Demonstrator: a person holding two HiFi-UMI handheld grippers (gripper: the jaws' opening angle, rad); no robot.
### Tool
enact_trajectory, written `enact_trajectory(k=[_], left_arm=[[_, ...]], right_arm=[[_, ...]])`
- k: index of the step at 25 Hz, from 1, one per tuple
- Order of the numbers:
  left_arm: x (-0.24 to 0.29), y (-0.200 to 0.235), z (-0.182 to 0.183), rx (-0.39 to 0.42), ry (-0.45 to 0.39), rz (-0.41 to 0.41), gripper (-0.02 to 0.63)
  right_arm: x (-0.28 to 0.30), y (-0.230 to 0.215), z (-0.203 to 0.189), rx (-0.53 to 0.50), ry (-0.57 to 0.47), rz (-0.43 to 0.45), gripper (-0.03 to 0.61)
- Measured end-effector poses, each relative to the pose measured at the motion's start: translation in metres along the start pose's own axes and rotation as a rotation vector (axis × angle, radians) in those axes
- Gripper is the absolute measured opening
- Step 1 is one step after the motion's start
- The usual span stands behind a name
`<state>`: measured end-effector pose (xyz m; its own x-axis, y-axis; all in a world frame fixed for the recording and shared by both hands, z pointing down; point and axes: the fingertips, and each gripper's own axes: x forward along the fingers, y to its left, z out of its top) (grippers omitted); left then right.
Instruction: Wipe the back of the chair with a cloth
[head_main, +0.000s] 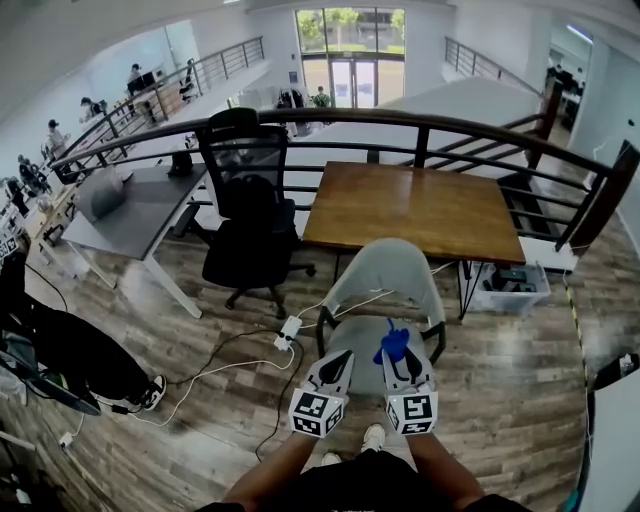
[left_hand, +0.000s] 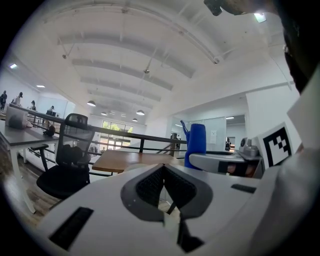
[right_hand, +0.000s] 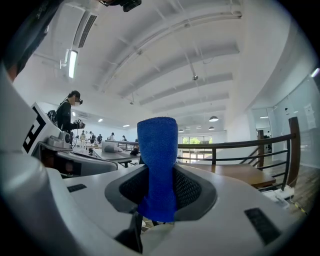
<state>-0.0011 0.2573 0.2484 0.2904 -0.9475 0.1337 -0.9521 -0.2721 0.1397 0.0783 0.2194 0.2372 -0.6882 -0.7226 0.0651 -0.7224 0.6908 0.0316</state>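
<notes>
Off to the far left of the left claw, a grey desk (head_main: 135, 215) stands by the railing (head_main: 400, 122), with a black office chair (head_main: 250, 225) pulled up beside it. Nearer, down on the wood floor just left of that claw, a white power strip (head_main: 290, 328) lies among trailing cables.

The left claw (head_main: 338, 358) is held over the seat of the pale grey chair (head_main: 388, 272), its two jaws pressed together with nothing between them. Just to its right, side by side with it and not touching, the right claw (head_main: 399, 357) has its jaws pinching a blue cloth (right_hand: 158, 150). The cloth stands up out of the grip in a folded strip above the jaw tips. Both claws point toward the chair's curved back, which rises ahead of them; the cloth is near that back but clear of it, over the seat.

Past the chair's back, ahead of both claws, is a wooden table (head_main: 420, 205). To the right of the right claw, under the table's far corner, sits a clear storage box (head_main: 510, 287).
</notes>
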Motion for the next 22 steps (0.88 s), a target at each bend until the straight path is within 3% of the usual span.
enact_trajectory(k=[22], left_arm=[[0.097,0.035,0.007,0.0,0.017,0.122,0.003]], right_arm=[[0.083,-0.078,-0.008,0.042,-0.012,0.094,0.135]])
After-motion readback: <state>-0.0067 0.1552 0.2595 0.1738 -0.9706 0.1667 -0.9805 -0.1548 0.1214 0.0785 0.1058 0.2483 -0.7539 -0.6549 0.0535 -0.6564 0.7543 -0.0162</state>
